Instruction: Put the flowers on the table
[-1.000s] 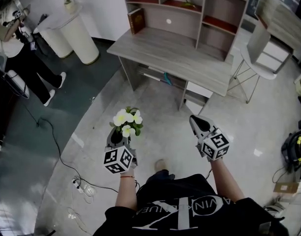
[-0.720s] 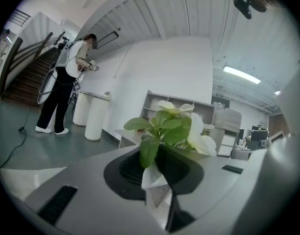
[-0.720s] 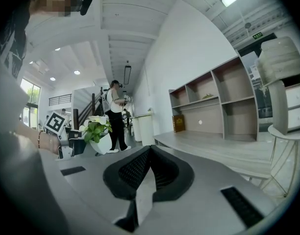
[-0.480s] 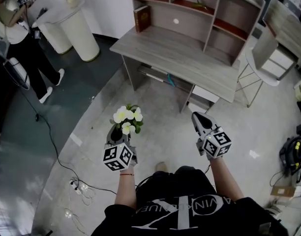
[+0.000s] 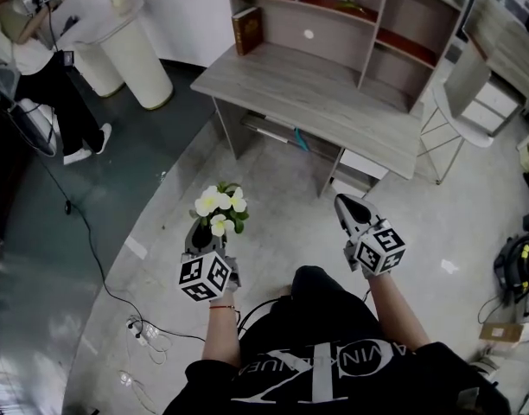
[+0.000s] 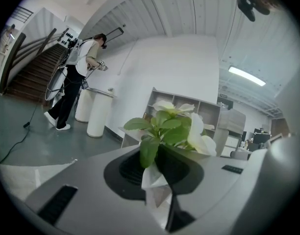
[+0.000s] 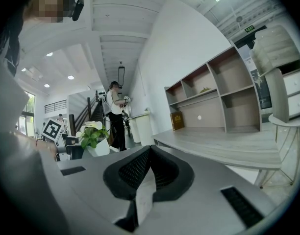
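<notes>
A small bunch of white flowers with green leaves stands upright in my left gripper, which is shut on its white pot. In the left gripper view the flowers rise from between the jaws and hide the grip itself. My right gripper is level with it on the right, its jaws shut with nothing between them. The grey wooden table lies ahead across bare floor, both grippers well short of it. From the right gripper view the flowers show at the left and the table at the right.
A shelf unit stands on the table's back, with a brown book leaning at its left end. A chair is right of the table. White pedestals and a person are far left. Cables lie on the floor.
The table has come slightly nearer in the head view. My knee has swung forward between the grippers. The person at the far left has shifted. Both grips are unchanged.
</notes>
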Demonstrator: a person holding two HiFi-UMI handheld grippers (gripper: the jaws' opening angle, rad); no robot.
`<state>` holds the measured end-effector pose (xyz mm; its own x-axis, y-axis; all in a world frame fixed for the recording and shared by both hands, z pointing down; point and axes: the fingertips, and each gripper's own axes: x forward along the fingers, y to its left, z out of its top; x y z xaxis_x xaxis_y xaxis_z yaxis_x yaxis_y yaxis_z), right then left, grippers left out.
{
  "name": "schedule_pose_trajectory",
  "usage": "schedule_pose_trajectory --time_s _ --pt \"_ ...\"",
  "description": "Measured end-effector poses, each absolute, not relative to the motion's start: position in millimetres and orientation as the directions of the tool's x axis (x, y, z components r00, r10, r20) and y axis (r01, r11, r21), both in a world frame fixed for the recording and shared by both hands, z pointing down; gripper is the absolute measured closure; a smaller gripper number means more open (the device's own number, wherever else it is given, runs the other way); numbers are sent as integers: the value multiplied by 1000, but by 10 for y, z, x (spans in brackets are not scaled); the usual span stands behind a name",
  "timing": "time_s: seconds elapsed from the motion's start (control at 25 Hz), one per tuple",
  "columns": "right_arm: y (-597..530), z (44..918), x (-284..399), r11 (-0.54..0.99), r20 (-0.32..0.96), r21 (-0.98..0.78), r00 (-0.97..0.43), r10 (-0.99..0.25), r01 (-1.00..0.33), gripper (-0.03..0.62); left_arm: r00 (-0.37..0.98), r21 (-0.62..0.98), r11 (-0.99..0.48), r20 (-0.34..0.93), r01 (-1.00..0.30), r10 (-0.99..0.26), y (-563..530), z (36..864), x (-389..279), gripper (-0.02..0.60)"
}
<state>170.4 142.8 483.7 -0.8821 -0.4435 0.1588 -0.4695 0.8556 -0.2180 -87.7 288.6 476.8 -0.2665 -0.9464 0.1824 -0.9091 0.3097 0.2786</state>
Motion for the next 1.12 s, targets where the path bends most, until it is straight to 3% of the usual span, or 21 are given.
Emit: schedule_pose_trajectory --time_s 1.12 --pt "-518 5091 311 861 213 -239 -889 -406 -450 585 -287 282 350 242 -893 -927 1057 5006 -2206 508"
